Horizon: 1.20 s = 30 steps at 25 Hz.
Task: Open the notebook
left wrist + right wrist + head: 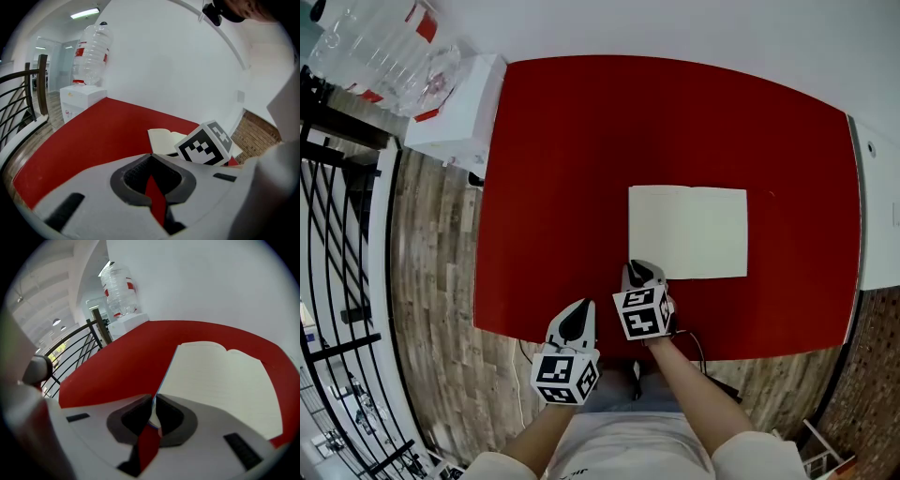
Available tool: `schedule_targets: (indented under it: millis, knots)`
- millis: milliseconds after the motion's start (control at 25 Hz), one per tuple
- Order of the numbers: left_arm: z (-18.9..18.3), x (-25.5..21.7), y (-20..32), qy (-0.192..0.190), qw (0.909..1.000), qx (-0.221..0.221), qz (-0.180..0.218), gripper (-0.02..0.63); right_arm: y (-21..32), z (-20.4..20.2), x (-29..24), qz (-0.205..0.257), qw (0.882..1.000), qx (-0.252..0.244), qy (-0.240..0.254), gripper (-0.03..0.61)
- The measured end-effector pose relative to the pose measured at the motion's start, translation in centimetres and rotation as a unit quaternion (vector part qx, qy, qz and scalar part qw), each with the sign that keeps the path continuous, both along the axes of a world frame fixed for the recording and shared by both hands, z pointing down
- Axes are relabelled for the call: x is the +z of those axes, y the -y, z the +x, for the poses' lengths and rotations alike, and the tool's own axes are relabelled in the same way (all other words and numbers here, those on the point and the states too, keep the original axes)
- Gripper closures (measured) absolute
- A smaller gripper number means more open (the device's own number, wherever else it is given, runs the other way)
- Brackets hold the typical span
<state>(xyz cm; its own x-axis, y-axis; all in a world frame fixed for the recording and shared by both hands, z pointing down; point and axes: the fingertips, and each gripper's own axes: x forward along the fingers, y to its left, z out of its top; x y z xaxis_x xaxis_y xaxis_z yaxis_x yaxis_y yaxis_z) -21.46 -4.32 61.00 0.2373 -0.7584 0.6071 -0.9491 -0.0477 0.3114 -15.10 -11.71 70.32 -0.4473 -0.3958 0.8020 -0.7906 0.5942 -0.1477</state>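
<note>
The notebook (687, 232) lies open and flat on the red table (581, 141), cream pages up; it also shows in the left gripper view (161, 139) and the right gripper view (220, 380). My right gripper (642, 270) sits at the notebook's near left corner. Its jaws (153, 399) stand almost together, with the thin edge of the left cover running between them. My left gripper (580, 307) hovers at the table's near edge, left of the right one and clear of the notebook. It (151, 157) is shut with nothing in it.
A white water dispenser (459, 103) with a clear bottle (384, 47) stands off the table's far left corner. A black railing (337, 234) runs along the left over wooden floor. A white counter (877, 206) borders the table's right side.
</note>
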Motion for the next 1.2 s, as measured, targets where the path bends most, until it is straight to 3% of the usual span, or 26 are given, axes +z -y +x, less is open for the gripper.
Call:
schedule_targets:
  millis: [600, 880, 1200]
  knots:
    - [0.1, 0.0, -0.4, 0.001, 0.9999, 0.014, 0.001, 0.607, -0.5, 0.5, -1.0, -0.015, 0.998, 0.039, 0.037, 0.535]
    - [1.5, -2.4, -0.2, 0.007, 0.9992, 0.035, 0.019, 0.607, -1.6, 3.2, -7.5, 0.040, 0.997, 0.036, 0.060, 0.537]
    - [6.1, -7.5, -0.4, 0.020, 0.9944, 0.088, 0.054, 0.607, -5.0, 8.9, -16.4, 0.093, 0.991, 0.052, 0.087, 0.571]
